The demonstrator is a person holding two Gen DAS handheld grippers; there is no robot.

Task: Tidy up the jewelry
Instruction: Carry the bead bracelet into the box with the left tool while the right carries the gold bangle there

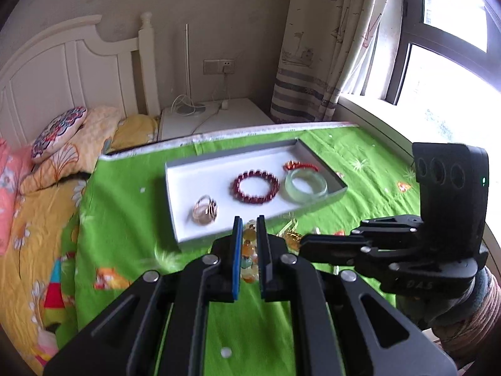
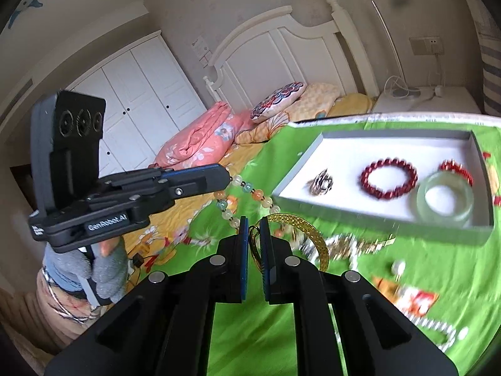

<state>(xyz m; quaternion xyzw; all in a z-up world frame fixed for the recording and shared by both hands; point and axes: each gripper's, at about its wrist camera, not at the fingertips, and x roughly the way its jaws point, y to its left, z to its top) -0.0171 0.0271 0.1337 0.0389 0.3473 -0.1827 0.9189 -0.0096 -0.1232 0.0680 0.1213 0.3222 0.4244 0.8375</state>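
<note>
The white tray (image 1: 200,169) lies on the green cloth (image 1: 125,219) just ahead of both tongs. Left tongs (image 1: 249,222) are clenched on a bead necklace (image 2: 250,188) — it dangles off the cloth. Right tongs (image 2: 254,224) are clenched on a gold bangle (image 2: 313,228).

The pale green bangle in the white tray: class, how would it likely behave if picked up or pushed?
The pale green bangle looks like a solid, glossy ring, so it is probably stiff and slippery between pads. It lies flat, so a push would likely slide it along the white tray. Its glassy, stone-like look suggests it could chip if dropped.
</note>
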